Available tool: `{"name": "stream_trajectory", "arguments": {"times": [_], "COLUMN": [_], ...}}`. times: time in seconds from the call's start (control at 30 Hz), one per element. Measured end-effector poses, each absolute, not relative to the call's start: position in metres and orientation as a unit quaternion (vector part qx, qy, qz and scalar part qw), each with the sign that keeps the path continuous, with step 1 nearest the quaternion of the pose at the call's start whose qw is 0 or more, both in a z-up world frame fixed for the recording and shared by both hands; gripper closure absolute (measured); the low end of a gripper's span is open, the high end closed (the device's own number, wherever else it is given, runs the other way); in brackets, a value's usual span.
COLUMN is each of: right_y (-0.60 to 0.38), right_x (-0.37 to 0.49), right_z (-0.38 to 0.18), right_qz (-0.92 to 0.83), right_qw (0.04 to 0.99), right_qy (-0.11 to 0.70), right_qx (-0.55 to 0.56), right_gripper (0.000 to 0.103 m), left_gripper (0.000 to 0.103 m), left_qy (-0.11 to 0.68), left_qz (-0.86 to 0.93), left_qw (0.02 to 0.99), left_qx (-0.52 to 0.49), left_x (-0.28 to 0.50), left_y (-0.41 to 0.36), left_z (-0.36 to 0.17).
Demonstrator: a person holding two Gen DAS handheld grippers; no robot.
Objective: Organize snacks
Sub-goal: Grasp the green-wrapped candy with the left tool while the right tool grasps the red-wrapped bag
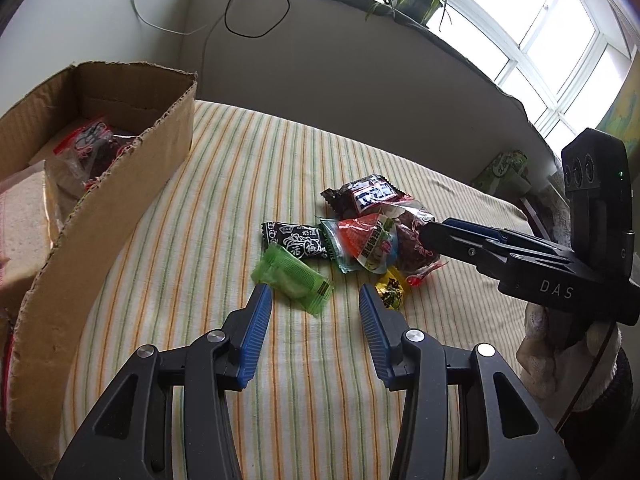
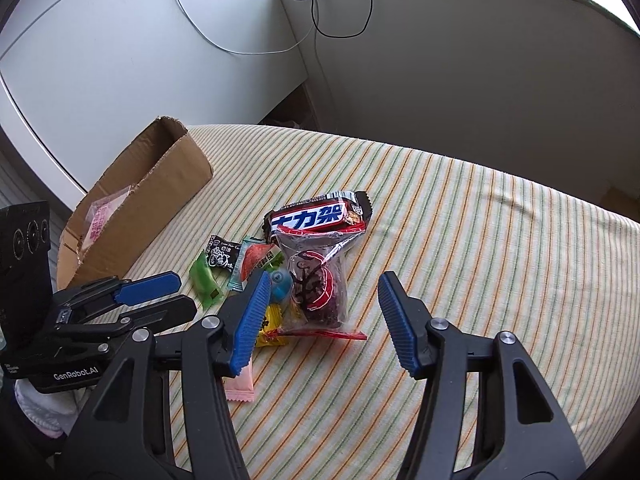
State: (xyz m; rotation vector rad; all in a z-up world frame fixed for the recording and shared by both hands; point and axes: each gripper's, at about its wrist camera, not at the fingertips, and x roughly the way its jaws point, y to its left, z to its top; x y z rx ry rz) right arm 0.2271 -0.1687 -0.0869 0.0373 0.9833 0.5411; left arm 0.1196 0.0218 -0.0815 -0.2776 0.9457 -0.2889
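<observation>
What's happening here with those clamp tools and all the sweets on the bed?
A person is sorting snacks with a handheld gripper in each hand. Both grippers are open and empty. The left gripper hangs by a green candy; the right gripper is over a clear bag of dark snacks. A cardboard box beside the pile already holds some packets.
</observation>
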Motion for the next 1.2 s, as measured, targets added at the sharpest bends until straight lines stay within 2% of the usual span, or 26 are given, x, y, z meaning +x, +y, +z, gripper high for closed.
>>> {"name": "stream_trajectory", "arguments": {"times": [0.17,0.23,0.5,0.7,0.8,1.0,1.2], "right_y": [-0.166,-0.165,-0.156,-0.154,-0.155,-0.158,-0.157], "right_x": [0.231,0.232,0.235,0.237,0.236,0.235,0.236], "right_z": [-0.092,-0.094,-0.099,-0.104,-0.106,-0.106,-0.107], "right_qz": [0.257,0.259,0.258,0.254,0.254,0.252,0.251], "right_qw": [0.844,0.843,0.842,0.841,0.840,0.840,0.840], "right_qy": [0.470,0.472,0.475,0.477,0.480,0.479,0.481], "right_qx": [0.017,0.016,0.000,-0.003,-0.008,-0.013,-0.012], "right_gripper": [0.047,0.048,0.050,0.058,0.066,0.068,0.068], "left_gripper": [0.059,0.063,0.064,0.064,0.064,0.082,0.082], "left_qy": [0.455,0.455,0.457,0.455,0.450,0.451,0.452], "left_qz": [-0.135,-0.132,-0.111,-0.102,-0.101,-0.095,-0.097], "left_qw": [0.873,0.874,0.877,0.880,0.884,0.886,0.886], "left_qx": [-0.115,-0.108,-0.096,-0.093,-0.075,-0.056,-0.036], "left_x": [0.123,0.125,0.132,0.135,0.134,0.135,0.133], "left_y": [0.014,0.010,0.014,0.012,0.009,0.011,0.009], "left_z": [-0.084,-0.085,-0.088,-0.087,-0.089,-0.089,-0.089]}}
